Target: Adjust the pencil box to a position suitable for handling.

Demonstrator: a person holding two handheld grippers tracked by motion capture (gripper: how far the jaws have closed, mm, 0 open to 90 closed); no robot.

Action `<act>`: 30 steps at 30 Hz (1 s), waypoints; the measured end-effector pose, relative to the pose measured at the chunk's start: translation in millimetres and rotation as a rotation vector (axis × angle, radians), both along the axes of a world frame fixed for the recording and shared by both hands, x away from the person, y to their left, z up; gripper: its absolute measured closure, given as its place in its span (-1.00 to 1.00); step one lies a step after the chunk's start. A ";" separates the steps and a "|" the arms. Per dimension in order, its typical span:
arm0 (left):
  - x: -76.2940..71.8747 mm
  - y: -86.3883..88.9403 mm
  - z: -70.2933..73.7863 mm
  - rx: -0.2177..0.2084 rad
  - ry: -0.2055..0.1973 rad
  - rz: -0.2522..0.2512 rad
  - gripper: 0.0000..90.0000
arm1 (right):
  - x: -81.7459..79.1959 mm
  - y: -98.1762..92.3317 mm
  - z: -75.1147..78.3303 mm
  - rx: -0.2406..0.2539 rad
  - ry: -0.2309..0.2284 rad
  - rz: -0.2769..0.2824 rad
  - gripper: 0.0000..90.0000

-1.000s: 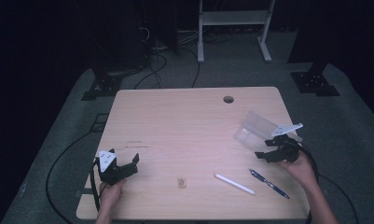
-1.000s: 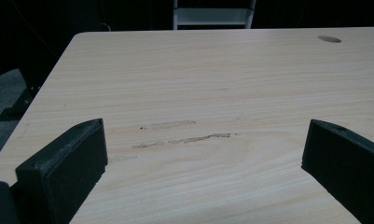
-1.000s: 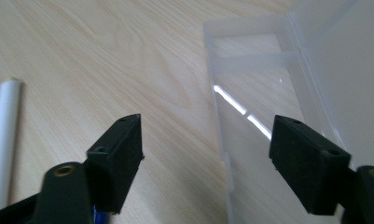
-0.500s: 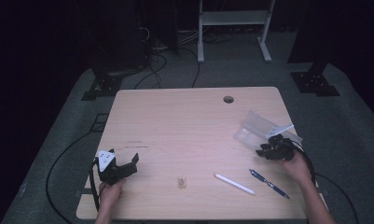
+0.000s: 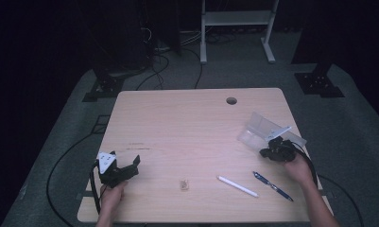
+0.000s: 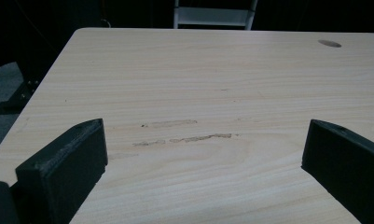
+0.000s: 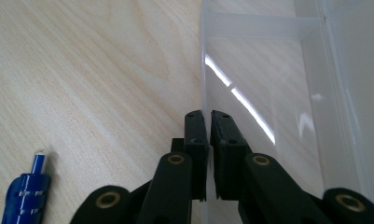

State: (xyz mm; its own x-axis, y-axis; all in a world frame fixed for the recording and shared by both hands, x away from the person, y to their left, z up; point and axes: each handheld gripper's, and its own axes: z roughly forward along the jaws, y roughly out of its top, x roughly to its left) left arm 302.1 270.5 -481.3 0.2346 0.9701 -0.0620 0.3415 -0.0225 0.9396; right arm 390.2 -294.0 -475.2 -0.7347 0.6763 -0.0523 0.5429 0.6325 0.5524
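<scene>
The right gripper (image 7: 208,122) is clenched on the thin near wall of the clear plastic box (image 7: 287,93), one jaw inside and one outside. In the high view this gripper (image 5: 275,150) sits at about four o'clock on the tabletop (image 5: 187,123), with the box (image 5: 258,130) just beyond it toward the far right edge. The left gripper (image 5: 123,170) rests at about eight o'clock, jaws spread wide over bare wood, holding nothing.

Judging from the grip, the wall is slick and narrow, so the box could slip free or tip if lifted by that single edge. The blue pen (image 7: 28,191) lies just beside the right gripper, and a sweep of the hand could knock it toward the near edge.

Counted: two grippers, one clear box, two pens, namely the blue pen (image 5: 272,186) and a white pen (image 5: 237,186) both near five o'clock, one small tan object (image 5: 184,184) at six o'clock, too small to identify, and one round hole (image 5: 231,100) near one o'clock.
</scene>
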 end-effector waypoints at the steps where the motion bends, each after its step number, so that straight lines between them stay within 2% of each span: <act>1: 0.0 0.1 0.0 0.000 0.000 0.000 -1.00 | -0.1 0.6 0.2 -0.004 0.000 0.001 0.90; 7: -0.2 0.4 0.0 -0.002 0.002 0.000 -1.00 | 1.0 1.7 0.8 -0.012 -0.001 0.018 0.91; 10: -0.1 1.2 0.1 -0.007 0.002 0.003 -1.00 | -0.3 7.0 3.8 -0.043 -0.004 0.044 0.92; 15: 0.0 1.2 0.1 -0.009 0.003 0.002 -1.00 | -0.7 8.5 9.0 -0.051 -0.014 0.053 0.92; 16: 0.0 1.3 0.2 -0.006 0.006 0.000 -1.00 | -1.0 8.5 13.3 -0.054 -0.032 0.049 0.93; 20: 0.2 1.3 0.1 -0.008 0.004 0.002 -1.00 | -1.6 8.5 22.1 -0.043 -0.047 0.054 0.93; 25: 0.3 1.1 -0.1 -0.009 0.004 0.002 -1.00 | -2.7 13.4 31.9 -0.052 -0.065 0.075 0.93; 30: 0.5 1.4 -0.2 -0.009 0.003 0.002 -1.00 | -5.4 25.8 45.8 -0.037 -0.090 0.126 0.93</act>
State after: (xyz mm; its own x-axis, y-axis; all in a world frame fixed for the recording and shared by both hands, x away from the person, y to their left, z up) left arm 302.6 271.9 -481.5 0.2329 0.9699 -0.0716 0.3447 -0.0135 0.9386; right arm 384.7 -268.1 -429.4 -0.8047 0.5757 -0.1450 0.4073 0.7131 0.5706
